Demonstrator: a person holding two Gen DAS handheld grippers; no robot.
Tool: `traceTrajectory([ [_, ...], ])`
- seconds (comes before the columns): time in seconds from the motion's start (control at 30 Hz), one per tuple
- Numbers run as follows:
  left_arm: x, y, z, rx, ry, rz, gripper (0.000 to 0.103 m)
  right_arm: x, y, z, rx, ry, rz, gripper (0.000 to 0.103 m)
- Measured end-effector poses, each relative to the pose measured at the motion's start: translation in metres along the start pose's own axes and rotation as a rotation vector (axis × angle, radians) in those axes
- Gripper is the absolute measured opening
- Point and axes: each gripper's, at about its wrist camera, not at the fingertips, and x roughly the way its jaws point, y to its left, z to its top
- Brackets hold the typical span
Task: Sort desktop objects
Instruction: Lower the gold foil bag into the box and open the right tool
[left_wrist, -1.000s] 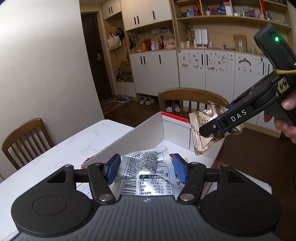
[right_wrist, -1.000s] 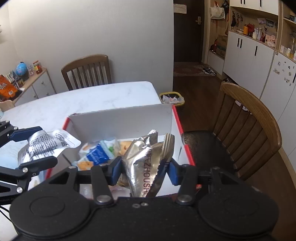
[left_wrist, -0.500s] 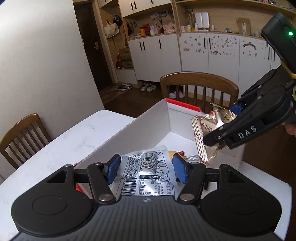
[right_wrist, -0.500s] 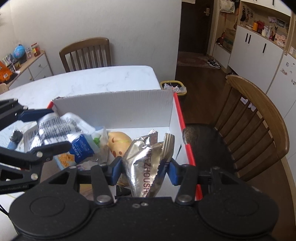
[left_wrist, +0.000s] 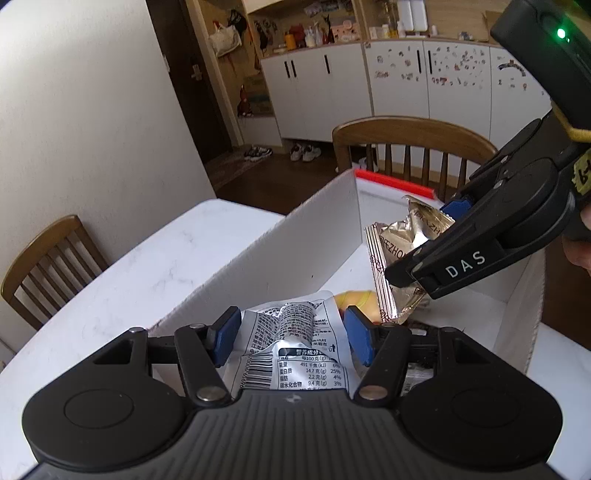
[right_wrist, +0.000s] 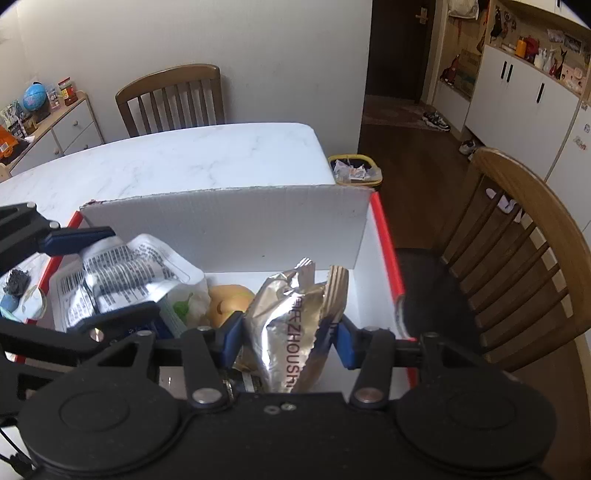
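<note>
- Two hand-held grippers hang over one white cardboard box (right_wrist: 236, 218) with red outer edges, which sits on a white marbled surface (right_wrist: 177, 155).
- Left hand-held gripper (left_wrist: 291, 334) pinches a silver snack pouch (left_wrist: 295, 343) printed with a barcode and a nutrition table; its blue pads (left_wrist: 223, 334) press the crumpled pouch from both sides, above the near end of the box.
- Right hand-held gripper (right_wrist: 286, 341) is clamped on a gold foil packet (right_wrist: 295, 325) with lettering along its side; the packet stands upright between the blue pads, held over the inside of the box beside the red-edged wall.
- From the left wrist view, the right hand-held gripper (left_wrist: 424, 254) comes in from the right, marked "DAS", with the foil packet (left_wrist: 402, 254) sticking out below it.
- Inside the box lie a yellowish rounded item (right_wrist: 225, 304) and a packet with a green mark (right_wrist: 184, 306); both are partly hidden.
- One wooden chair (right_wrist: 517, 258) stands just beside the box, another (right_wrist: 173, 99) at the far side of the surface.
- Beyond the surface's corner, a yellow-rimmed bin (right_wrist: 354, 170) sits on the dark floor.
</note>
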Motion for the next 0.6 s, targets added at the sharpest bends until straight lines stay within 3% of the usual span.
traceTrajectory([
  [0.6,0.018,0.002,-0.004,-0.029,0.116,-0.04,0.061,0.009,-0.008,-0.005,-0.001,0.047,0.063,0.052],
])
